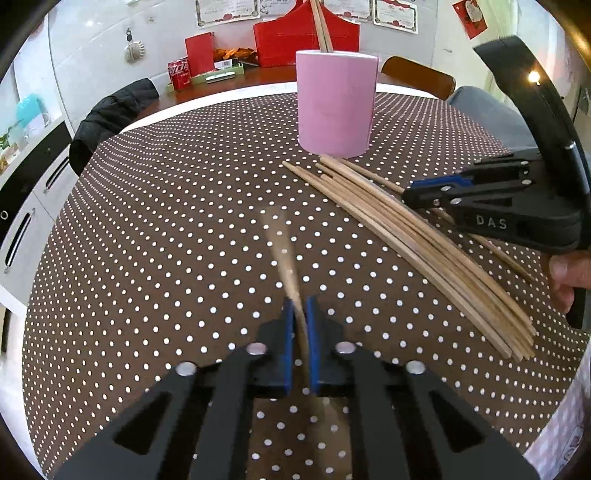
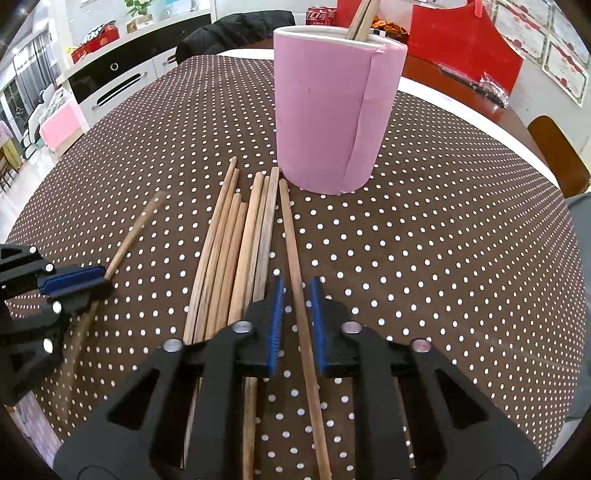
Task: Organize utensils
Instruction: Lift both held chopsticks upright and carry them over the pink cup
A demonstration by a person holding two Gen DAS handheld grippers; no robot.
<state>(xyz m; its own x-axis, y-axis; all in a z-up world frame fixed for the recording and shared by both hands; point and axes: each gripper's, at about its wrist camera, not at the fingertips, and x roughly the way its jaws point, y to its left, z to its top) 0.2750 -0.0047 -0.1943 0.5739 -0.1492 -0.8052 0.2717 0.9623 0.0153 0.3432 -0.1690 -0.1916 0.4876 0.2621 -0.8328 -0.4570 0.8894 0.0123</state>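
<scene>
A pink cup (image 1: pixel 336 103) (image 2: pixel 332 110) stands on the dotted brown tablecloth (image 1: pixel 166 240) with two chopsticks (image 2: pixel 360 18) upright in it. A pile of wooden chopsticks (image 1: pixel 424 240) (image 2: pixel 236 251) lies in front of the cup. My left gripper (image 1: pixel 300 306) is shut on a single blurred chopstick (image 1: pixel 284 258) that lies apart from the pile; in the right wrist view this gripper (image 2: pixel 105 284) and its chopstick (image 2: pixel 136 229) sit at the left. My right gripper (image 2: pixel 297 288) (image 1: pixel 406 195) is shut on the rightmost chopstick (image 2: pixel 291 236) of the pile.
A hand (image 1: pixel 565 273) holds the right gripper's handle. Beyond the table are a black jacket on a chair (image 1: pixel 110 114), a wooden chair back (image 1: pixel 417 74), red bags (image 1: pixel 303 37), a red can (image 1: pixel 179 74) and white drawers (image 2: pixel 110 85).
</scene>
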